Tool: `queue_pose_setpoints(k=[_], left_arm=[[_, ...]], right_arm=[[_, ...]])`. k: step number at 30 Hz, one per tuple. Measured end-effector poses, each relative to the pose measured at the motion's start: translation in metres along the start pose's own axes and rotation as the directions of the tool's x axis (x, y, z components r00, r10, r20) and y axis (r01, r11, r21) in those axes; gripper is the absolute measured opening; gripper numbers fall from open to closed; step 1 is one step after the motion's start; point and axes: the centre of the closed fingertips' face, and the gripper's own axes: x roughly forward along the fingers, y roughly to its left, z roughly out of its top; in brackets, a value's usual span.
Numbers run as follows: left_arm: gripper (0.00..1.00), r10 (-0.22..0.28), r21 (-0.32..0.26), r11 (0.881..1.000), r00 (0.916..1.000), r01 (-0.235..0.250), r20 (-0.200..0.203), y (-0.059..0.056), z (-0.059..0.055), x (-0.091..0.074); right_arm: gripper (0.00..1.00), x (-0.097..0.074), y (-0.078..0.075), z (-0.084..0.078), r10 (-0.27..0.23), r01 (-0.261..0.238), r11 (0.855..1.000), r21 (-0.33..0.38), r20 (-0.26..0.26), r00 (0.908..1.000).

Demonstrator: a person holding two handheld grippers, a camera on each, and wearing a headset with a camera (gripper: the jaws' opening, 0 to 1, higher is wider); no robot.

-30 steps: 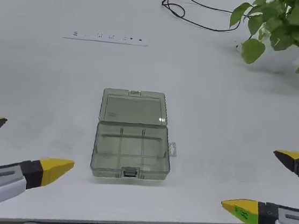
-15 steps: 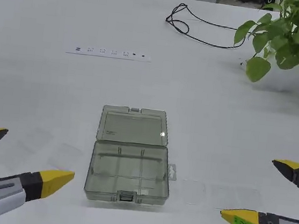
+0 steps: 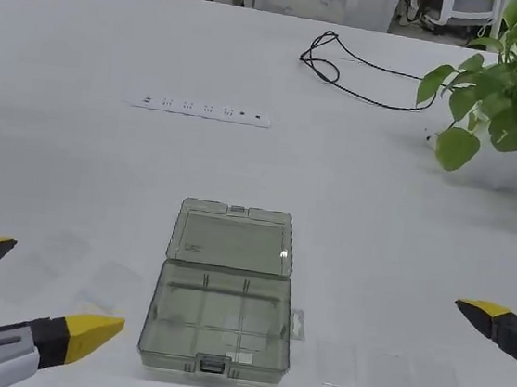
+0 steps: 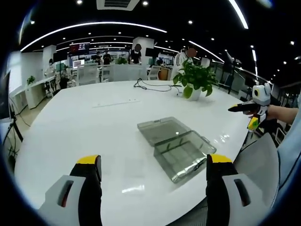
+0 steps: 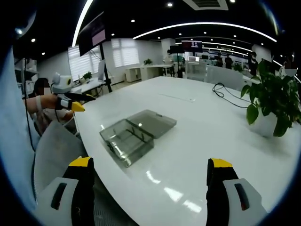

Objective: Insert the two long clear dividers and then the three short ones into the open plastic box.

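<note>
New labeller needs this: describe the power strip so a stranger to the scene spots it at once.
On the white table, look past the open plastic box toward the far side. The power strip lies flat there, left of the looped black cable: a long white bar with a row of sockets.

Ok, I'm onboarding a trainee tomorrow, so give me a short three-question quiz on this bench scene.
1. True or false: the plastic box is shut.
2. What stands on the table, at its far right? A) potted plant B) desk lamp C) toolbox
3. Fill in: the left gripper and right gripper both have their jaws ___ and hold nothing.
Key: 1 false; 2 A; 3 open.
</note>
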Motion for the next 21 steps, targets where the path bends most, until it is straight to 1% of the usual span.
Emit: queue_pose_setpoints(k=[2, 4, 7, 12, 16, 21], left_arm=[[0.94, 0.013, 0.009, 1.0, 0.9999, -0.013, 0.0, 0.001, -0.002, 0.001], [0.94, 0.013, 0.005, 1.0, 0.9999, -0.013, -0.003, 0.001, -0.004, 0.001], [0.94, 0.017, -0.004, 1.0, 0.9998, -0.017, -0.014, 0.001, -0.011, 0.002], [0.94, 0.039, -0.02, 0.999, 0.9992, -0.04, -0.011, 0.004, -0.013, 0.0], [0.93, 0.044, -0.033, 0.998, 0.999, -0.044, 0.002, 0.005, -0.011, -0.002], [0.93, 0.051, -0.025, 0.998, 0.9986, -0.052, -0.01, 0.006, -0.014, -0.005]], right_arm=[[1.0, 0.003, 0.001, -0.001, 0.013, -0.013, 1.0, -0.004, -0.003, 0.9999], [1.0, 0.005, 0.0, -0.005, 0.022, -0.022, 1.0, -0.011, -0.005, 0.9997], [1.0, 0.009, -0.001, -0.009, 0.027, -0.027, 1.0, 0.002, -0.007, 0.9996], [1.0, 0.013, -0.001, -0.01, 0.036, -0.036, 0.999, 0.012, 0.006, 0.9993], [1.0, 0.016, 0.0, -0.011, 0.043, -0.044, 0.999, 0.015, 0.01, 0.999], [1.0, 0.018, 0.007, -0.01, 0.055, -0.055, 0.998, 0.017, 0.017, 0.9984]])
